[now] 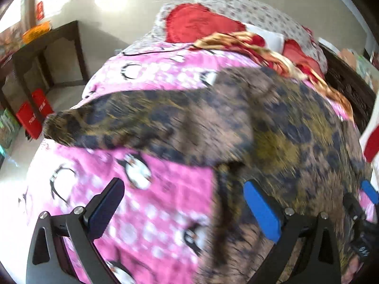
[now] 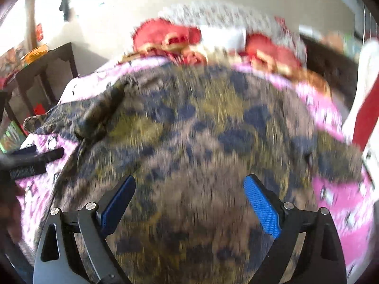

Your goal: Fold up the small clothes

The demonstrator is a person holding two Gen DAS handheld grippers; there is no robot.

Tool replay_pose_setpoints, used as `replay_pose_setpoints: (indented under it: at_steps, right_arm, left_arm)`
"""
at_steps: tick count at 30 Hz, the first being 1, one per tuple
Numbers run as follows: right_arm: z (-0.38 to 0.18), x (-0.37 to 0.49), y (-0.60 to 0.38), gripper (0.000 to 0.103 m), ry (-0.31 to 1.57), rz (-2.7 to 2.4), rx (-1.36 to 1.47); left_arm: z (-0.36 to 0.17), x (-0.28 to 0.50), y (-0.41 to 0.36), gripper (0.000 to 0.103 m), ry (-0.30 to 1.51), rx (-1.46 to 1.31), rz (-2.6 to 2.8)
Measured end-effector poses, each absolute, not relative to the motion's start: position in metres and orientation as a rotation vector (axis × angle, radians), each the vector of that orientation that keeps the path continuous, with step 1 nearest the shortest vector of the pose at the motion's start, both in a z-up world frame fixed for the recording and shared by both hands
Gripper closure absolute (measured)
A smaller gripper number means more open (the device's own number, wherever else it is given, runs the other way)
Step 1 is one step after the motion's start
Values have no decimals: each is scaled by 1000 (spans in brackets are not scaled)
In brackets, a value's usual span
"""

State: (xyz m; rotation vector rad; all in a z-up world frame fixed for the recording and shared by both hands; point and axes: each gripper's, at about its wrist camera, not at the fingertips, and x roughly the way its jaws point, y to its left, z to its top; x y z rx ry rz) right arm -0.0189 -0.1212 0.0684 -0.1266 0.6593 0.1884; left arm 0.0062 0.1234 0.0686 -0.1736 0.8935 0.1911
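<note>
A leopard-print garment (image 2: 189,127) lies spread on the pink penguin-print bedcover (image 1: 151,213), one sleeve (image 1: 113,120) reaching toward nine o'clock in the left wrist view. The left gripper (image 1: 187,209) hangs with its jaws spread wide and nothing between them, its blue pad (image 1: 261,213) above the garment's edge, while the right gripper (image 2: 189,207) hovers over the middle of the cloth, likewise fully spread and pinching nothing. At twelve o'clock a red pillow (image 1: 201,23) lies on the bed, and at ten o'clock stands a dark wooden side table (image 1: 54,45).
</note>
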Motion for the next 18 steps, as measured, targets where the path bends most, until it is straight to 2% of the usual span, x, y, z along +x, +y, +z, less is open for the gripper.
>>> replay_pose_setpoints:
  at_steps: [4, 9, 12, 18]
  right_arm:
    - [49, 1, -119, 0, 688, 155, -215]
    - [2, 22, -136, 0, 814, 86, -209]
    - [-1, 29, -146, 1, 850, 82, -145]
    - [-1, 28, -142, 1, 831, 55, -192]
  left_arm:
    - [71, 4, 135, 1, 887, -193, 174]
    - [68, 11, 94, 1, 920, -117, 188]
    - [66, 15, 71, 1, 922, -49, 206]
    - [70, 19, 41, 1, 895, 23, 190]
